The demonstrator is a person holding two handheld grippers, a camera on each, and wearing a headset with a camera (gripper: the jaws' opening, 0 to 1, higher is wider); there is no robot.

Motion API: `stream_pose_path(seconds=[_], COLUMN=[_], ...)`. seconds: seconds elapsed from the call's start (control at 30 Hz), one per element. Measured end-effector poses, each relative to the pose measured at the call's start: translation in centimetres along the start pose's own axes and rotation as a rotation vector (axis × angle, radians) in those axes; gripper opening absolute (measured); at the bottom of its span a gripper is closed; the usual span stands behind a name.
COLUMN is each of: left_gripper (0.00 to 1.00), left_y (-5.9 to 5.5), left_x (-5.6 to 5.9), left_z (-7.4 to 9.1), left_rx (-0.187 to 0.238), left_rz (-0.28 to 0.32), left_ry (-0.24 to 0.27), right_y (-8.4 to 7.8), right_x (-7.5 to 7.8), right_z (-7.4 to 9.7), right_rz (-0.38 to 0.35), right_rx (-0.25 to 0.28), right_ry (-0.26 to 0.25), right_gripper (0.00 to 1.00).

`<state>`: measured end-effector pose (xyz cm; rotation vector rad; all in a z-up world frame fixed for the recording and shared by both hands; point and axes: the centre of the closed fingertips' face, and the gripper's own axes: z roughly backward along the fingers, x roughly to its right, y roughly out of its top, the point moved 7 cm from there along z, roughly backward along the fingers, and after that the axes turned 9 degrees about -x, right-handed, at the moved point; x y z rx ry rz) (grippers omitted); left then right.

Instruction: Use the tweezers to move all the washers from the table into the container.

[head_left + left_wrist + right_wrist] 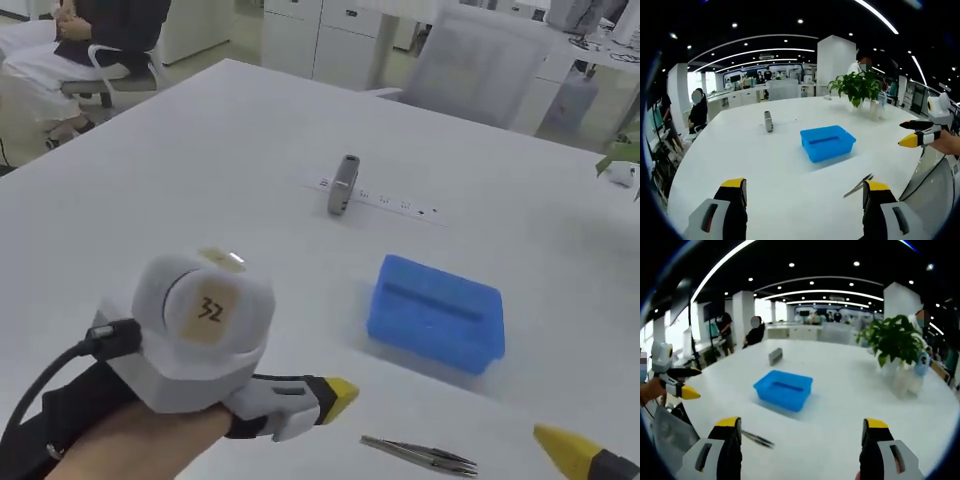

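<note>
A small grey oblong block (343,184) stands on its narrow edge at the left end of a thin white strip (385,200) printed with small dark marks, which lies flat. Beyond them is a pale grey office chair (478,70), somewhat blurred, with white cabinets (320,35) lining the floor behind it. At the far left a seated person in a dark top (70,40) occupies a white chair (125,60). A leafy green potted plant (856,87) stands well apart from the grey block, to its right in the left gripper view. Farther back rise a white square column (836,62) and a dark ceiling with curved light strips (755,52) and round spotlights
</note>
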<state>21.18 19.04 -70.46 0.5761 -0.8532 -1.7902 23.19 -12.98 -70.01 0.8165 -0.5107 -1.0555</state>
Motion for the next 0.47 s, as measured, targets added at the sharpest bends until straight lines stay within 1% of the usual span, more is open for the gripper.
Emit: stream_pose_path(seconds=[0.1, 0.33, 0.47], left_gripper=[0.99, 0.99, 0.99], left_y=[-0.05, -0.11, -0.1], left_x=[0.01, -0.28, -0.2], left_z=[0.07, 0.15, 0.13], left_rx=[-0.004, -0.001, 0.0], left_rz=[-0.005, 0.001, 0.004], left_ry=[0.002, 0.009, 0.006], right_y=[-0.13, -0.01, -0.01], right_x=[0.07, 0.22, 0.24], right_z=[0.0, 0.06, 0.02], right_rz=[0.004, 0.006, 0.011], right_rx=[-0.009, -0.006, -0.01], right_ry=[-0.005, -0.006, -0.007], right_gripper=[0.99, 0.99, 0.99])
